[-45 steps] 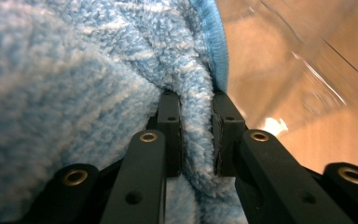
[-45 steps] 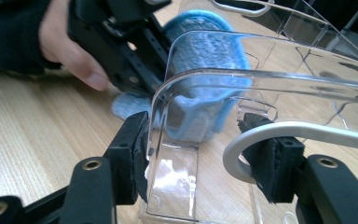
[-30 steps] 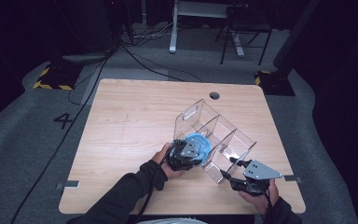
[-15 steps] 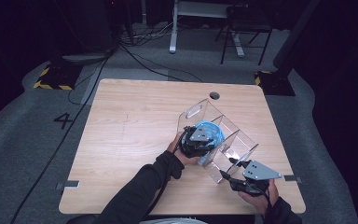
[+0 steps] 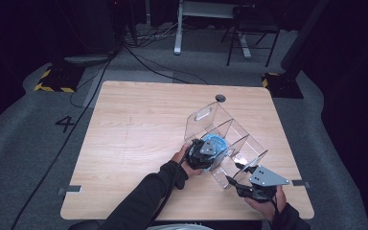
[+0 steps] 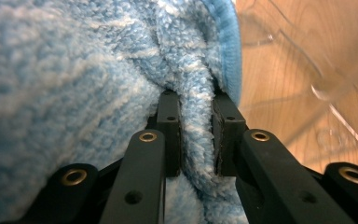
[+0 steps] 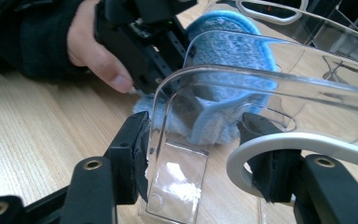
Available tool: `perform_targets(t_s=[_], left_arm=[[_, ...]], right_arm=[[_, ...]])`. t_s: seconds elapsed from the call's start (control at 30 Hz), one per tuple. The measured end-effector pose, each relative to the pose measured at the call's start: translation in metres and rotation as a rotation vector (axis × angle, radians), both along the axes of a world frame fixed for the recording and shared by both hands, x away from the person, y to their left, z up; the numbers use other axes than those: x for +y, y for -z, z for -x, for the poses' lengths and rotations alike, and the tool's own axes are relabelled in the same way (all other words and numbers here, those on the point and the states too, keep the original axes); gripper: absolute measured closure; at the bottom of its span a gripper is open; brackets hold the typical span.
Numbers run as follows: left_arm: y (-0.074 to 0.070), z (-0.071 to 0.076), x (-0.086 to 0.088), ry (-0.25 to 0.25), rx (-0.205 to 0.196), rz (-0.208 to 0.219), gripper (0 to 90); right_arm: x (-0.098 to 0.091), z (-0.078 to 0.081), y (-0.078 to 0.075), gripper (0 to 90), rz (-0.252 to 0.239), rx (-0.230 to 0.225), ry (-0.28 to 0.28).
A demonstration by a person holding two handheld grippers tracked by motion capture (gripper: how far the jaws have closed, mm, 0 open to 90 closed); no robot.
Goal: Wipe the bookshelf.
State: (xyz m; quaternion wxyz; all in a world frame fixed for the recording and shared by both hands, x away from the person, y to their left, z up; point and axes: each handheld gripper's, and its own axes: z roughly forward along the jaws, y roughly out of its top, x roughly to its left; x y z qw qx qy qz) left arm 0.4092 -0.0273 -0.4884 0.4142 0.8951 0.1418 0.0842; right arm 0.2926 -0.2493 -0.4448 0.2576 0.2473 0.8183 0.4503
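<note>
Pale wooden tabletop (image 5: 139, 143) fills my view, ringed by dark grey carpet, with a clear acrylic organiser of several compartments (image 5: 230, 139) as my landmark near its right edge. My left gripper (image 6: 196, 135) pinches a fold of fluffy blue microfibre cloth (image 5: 215, 143) tight between its pads, the cloth sitting at the organiser's near-left compartment. At the organiser's nearest corner, my right gripper (image 7: 193, 154) has its jaws spread wide around a clear wall and a silvery handle loop (image 7: 279, 144); I cannot tell whether the pads press.

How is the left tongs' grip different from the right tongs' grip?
The left tongs pinch a fluffy blue cloth, jaws nearly together. The right tongs straddle the clear plastic rack at its near end, jaws wide apart. Both are black, each in a hand.
</note>
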Motion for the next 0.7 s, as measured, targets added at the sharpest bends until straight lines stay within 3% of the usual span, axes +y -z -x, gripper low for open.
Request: perform_targets(t_s=[0.17, 0.33, 0.47, 0.7], left_arm=[[0.003, 0.011, 0.012, 0.023, -0.042, -0.023, 77.5], [0.008, 0.018, 0.021, 0.019, -0.051, 0.001, 77.7], [0.007, 0.021, 0.024, 0.023, -0.065, -0.038, 78.0], [0.009, 0.030, 0.026, -0.015, -0.056, -0.042, 78.0]], right_arm=[[-0.002, 0.002, 0.000, 42.3, 0.002, -0.008, 0.009], [-0.006, 0.003, -0.001, 40.4, -0.007, -0.009, 0.037], [-0.008, 0.004, -0.001, 38.9, -0.021, -0.012, 0.062], [-0.009, 0.005, -0.001, 36.5, -0.039, -0.021, 0.119]])
